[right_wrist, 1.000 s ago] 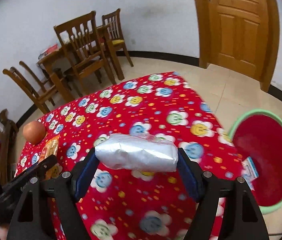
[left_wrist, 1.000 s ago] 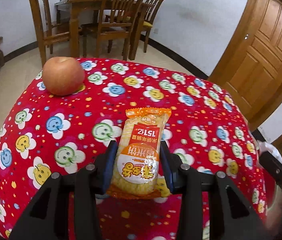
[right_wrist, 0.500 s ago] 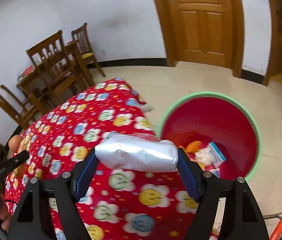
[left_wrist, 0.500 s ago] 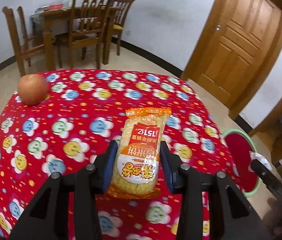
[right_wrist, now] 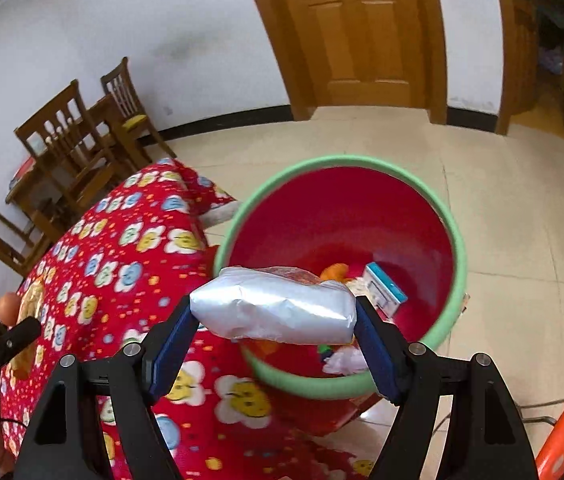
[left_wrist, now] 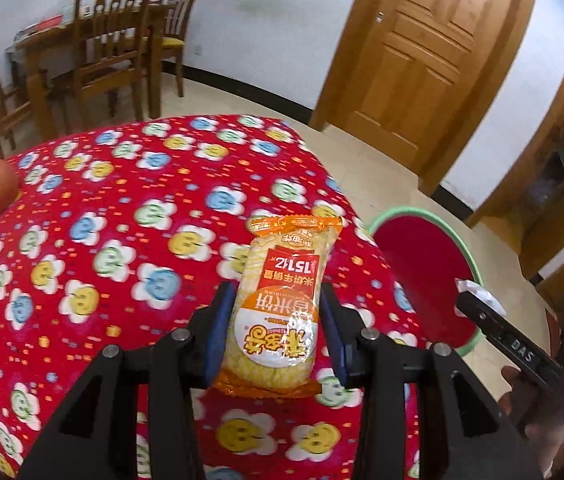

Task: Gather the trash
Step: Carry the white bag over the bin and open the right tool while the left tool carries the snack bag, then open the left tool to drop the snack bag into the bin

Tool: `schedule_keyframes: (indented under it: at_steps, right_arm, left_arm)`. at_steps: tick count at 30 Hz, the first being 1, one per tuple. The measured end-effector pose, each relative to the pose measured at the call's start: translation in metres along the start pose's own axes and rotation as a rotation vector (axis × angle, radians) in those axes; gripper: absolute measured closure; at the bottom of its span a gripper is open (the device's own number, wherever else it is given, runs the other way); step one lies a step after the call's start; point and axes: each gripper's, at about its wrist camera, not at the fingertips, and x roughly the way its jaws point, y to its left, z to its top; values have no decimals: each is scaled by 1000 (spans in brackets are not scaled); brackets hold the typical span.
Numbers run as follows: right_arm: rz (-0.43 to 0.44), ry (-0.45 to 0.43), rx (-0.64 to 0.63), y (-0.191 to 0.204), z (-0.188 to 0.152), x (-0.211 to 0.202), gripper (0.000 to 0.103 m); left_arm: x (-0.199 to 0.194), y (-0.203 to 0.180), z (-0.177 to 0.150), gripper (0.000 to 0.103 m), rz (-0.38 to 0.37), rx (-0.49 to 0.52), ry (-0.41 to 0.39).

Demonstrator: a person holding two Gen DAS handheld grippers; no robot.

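My left gripper (left_wrist: 276, 338): closed on the snack packet (left_wrist: 282, 312) at its sides; light, crinkly and slippery, over the table (left_wrist: 122, 208).
My right gripper (right_wrist: 274, 332): clamped endwise on the silver packet (right_wrist: 274, 310); soft, crushable.
Bin (right_wrist: 456, 248): just beyond, holding trash.

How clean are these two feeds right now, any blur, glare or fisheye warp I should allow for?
Left wrist view: the snack packet in the left gripper is sharp, the tablecloth slightly smeared, the door bowed. Right wrist view: the silver packet in the right gripper is crisp with mild sheen, the bin rim soft, dark vignette in the corners.
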Motion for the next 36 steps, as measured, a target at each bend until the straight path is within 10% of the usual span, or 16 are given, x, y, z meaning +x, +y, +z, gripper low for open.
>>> schedule_keyframes:
  at_steps: [31,36]
  right_arm:
    - [-25,-23,21,-68,-10,-24,20]
    - [-28,-19,25,-73,-12,-25,20]
  left_arm:
    - [76,-132,-3,60,-170,275,134]
    - [81,-142,-2,46,-173,299,125]
